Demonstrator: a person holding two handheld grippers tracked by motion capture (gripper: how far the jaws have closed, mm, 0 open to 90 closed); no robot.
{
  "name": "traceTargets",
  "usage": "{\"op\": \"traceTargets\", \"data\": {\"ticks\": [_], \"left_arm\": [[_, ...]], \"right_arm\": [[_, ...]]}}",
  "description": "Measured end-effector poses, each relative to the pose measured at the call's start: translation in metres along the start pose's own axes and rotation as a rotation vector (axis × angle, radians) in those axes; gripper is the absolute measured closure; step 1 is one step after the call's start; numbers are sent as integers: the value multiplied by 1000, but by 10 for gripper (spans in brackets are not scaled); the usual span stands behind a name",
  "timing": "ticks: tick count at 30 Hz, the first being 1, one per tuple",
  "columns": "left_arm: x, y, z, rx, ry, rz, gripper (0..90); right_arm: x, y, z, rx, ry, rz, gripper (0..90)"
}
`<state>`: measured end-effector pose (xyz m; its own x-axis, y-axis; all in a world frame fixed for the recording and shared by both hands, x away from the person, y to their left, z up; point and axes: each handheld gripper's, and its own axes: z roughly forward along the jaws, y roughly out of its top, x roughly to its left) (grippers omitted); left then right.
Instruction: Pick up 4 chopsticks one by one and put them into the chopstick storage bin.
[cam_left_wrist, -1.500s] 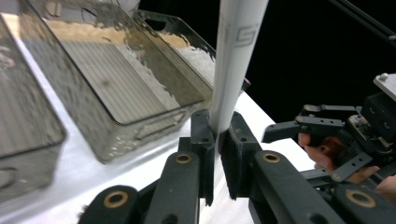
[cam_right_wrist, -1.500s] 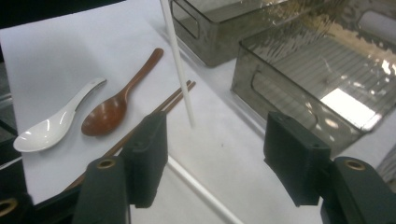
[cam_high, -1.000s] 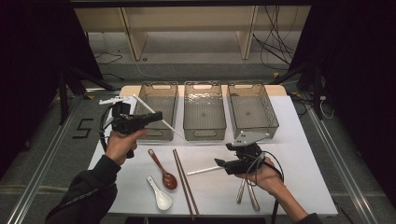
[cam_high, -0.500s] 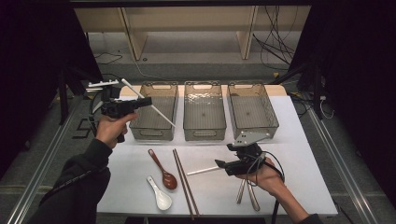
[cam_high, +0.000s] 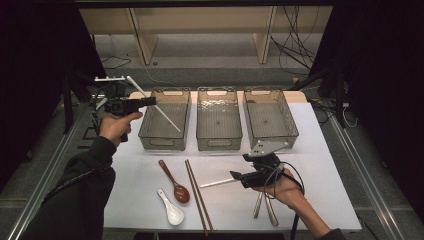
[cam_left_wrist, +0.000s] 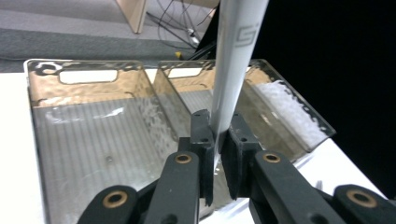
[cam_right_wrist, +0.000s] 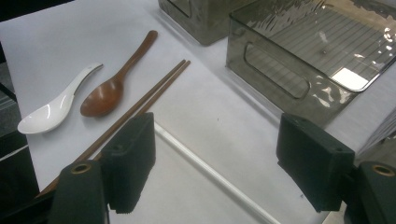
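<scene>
Currently a white chopstick (cam_high: 159, 108) is pinched in the closed left gripper (cam_high: 150, 101) above the left bin (cam_high: 164, 141) at the table's far edge; slanted so, it could slip out and miss. The right gripper (cam_high: 235, 175) is held wide open, empty, over a second white chopstick (cam_high: 216, 183).

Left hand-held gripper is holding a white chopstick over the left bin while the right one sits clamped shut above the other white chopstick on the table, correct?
Not quite. The right hand-held gripper is open, its jaws standing wide apart above the second white chopstick, as the right gripper view shows. The left hand-held gripper does hold a white chopstick over the left bin.
</scene>
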<state>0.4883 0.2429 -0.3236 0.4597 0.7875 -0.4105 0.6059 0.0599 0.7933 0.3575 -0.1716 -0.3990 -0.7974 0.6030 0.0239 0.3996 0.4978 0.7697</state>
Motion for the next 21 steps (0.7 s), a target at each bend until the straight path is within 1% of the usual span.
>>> {"op": "traceTargets", "data": {"ticks": [9, 13, 14, 17, 21], "left_arm": [[15, -3, 20, 53, 51, -26, 828], [17, -2, 27, 89, 68, -12, 827], [17, -2, 28, 99, 69, -17, 827], [19, -3, 34, 120, 77, -15, 827], [18, -4, 40, 138, 77, -18, 826]], "right_arm": [[0, 0, 0, -3, 7, -3, 285], [0, 0, 0, -1, 10, -6, 285], [0, 0, 1, 1, 11, -7, 285], [0, 0, 1, 3, 13, -6, 285], [1, 0, 1, 6, 14, -8, 286]]}}
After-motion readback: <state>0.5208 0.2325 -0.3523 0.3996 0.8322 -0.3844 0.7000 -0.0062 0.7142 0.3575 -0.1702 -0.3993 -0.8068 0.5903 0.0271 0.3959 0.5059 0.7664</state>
